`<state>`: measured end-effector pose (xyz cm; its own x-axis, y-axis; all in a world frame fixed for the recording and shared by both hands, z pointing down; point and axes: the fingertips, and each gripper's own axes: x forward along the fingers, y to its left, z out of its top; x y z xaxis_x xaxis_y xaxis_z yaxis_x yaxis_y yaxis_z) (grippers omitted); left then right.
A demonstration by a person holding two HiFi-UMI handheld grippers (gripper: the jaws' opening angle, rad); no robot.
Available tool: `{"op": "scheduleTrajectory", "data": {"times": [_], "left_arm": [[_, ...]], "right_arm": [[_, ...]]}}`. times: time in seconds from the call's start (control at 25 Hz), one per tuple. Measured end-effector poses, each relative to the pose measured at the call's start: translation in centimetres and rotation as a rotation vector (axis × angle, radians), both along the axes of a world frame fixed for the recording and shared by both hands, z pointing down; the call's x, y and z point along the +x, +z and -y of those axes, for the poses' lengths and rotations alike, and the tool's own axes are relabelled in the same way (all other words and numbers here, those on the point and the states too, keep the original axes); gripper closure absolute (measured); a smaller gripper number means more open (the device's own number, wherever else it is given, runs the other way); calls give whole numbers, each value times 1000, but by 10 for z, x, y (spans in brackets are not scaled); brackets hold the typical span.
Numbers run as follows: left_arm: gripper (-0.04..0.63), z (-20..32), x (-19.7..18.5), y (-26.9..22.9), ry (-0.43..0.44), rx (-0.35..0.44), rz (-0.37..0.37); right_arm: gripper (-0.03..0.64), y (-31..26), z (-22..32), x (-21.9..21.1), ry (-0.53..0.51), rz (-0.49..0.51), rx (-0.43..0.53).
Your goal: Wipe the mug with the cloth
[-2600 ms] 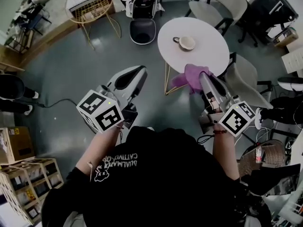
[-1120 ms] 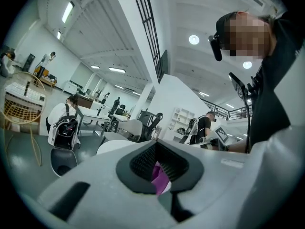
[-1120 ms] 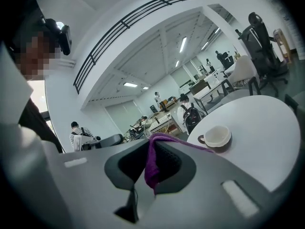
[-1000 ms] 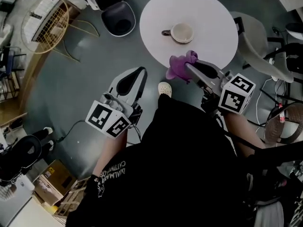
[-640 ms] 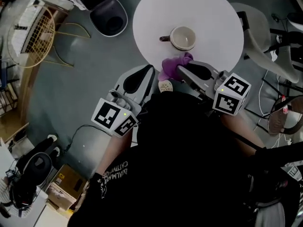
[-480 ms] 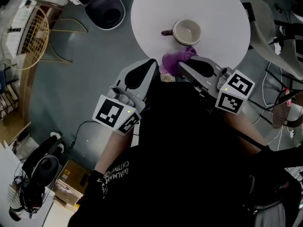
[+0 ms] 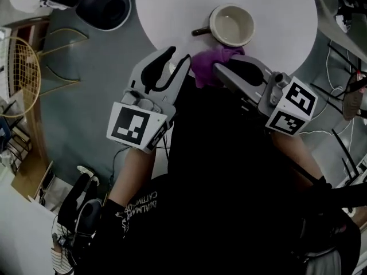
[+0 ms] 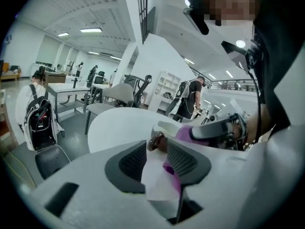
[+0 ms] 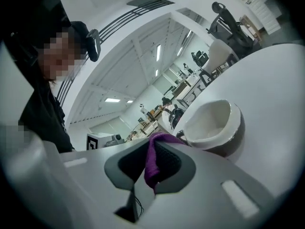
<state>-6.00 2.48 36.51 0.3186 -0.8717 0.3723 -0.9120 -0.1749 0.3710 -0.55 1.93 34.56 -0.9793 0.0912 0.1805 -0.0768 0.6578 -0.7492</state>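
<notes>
Both grippers now reach the white round tabletop [image 7: 275, 16], which half a second ago lay farther ahead; it fills the 12 o'clock part of the head view. On the person's black sleeve [image 7: 132, 211], white print seen upside down reads in part "CATTIVO". The left gripper [image 7: 178, 54], shut a moment ago, is opening its fingers over the tabletop's near edge; nothing sits between the pads, and its own view shows only tabletop and a dark handle beyond the gap. The right gripper [image 7: 221, 67] has its fingers pinched on the purple cloth [image 7: 206, 62], which bunches out past the tips. Each gripper carries a cube [image 7: 136, 128] of black-and-white square markers. The cream mug [image 7: 231, 25] stands upright on the tabletop at 1 o'clock of the right fingers, handle toward 9 o'clock, nearer them than before. The cloth lies just beside the mug's base; whether they touch I cannot tell.
</notes>
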Motion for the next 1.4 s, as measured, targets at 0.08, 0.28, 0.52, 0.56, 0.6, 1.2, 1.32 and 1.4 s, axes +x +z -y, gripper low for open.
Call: {"op": "scheduleTrajectory", "data": {"times": [0.08,0.28,0.52,0.56,0.6,1.2,1.32,1.4], "left_arm": [[427,12,-8,16,58,-29,45],[415,39,-7,38,206,-72,157],[419,51,4,46,295,-88,180],[419,53,6,47,311,-89,171],[419,54,8,48,328,-89,167],[499,61,33,52,490,-66,218],[506,61,36,54,506,-55,253],[506,62,32,54,500,-41,248]], "right_arm": [[584,12,6,-13,57,-16,-36],[584,34,14,-26,130,-111,-33],[584,40,15,-20,179,-155,-28],[584,39,16,-19,194,-155,-29],[584,39,17,-19,207,-151,-34],[584,42,20,-15,267,-106,-135],[584,45,21,-13,274,-95,-140],[584,46,22,-13,278,-86,-151]]}}
